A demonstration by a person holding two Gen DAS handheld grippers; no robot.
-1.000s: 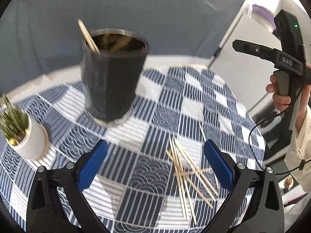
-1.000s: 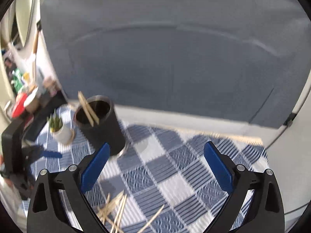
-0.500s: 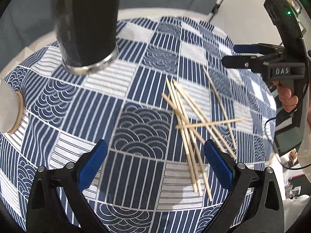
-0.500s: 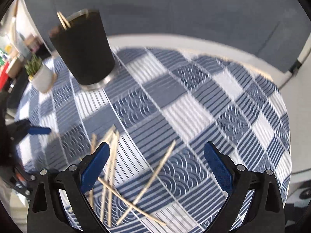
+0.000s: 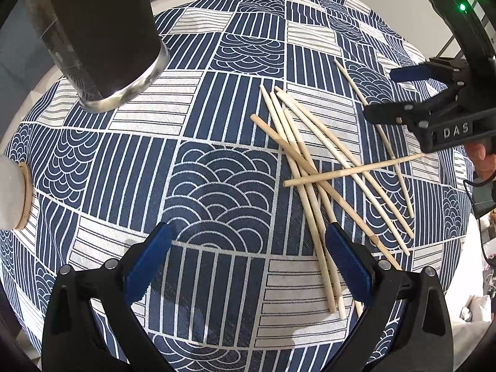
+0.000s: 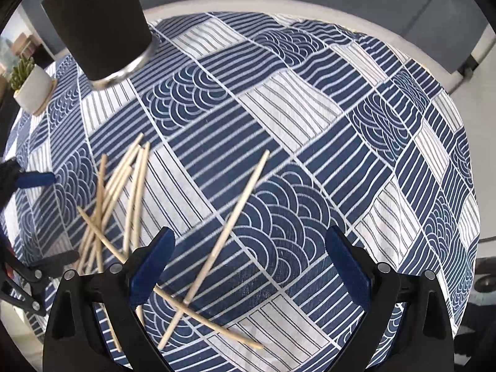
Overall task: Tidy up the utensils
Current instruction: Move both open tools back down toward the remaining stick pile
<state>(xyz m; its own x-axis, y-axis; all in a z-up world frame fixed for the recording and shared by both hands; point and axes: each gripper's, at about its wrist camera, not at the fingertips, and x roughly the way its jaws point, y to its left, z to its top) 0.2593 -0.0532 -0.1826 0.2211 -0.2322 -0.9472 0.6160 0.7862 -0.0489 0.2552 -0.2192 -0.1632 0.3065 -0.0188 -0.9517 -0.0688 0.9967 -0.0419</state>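
The black right tongs (image 5: 412,88) carry blue pads (image 5: 409,73), silver screws, a "DAS" marking and 1 green light.

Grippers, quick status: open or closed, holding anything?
Left gripper: jaws open, empty, above the chopsticks on the tablecloth.
Right gripper: jaws open, empty, over a lone chopstick.

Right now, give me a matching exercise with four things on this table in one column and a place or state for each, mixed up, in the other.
Things:
1. dark cup
2. chopsticks
3. potted plant
4. left gripper

Descriptions:
A. open, holding nothing
B. in a white pot on a coaster
C. lying loose and crossed on the cloth
D. standing upright, metal rim at its base

Pairs: 1-D, 2-C, 3-B, 4-A
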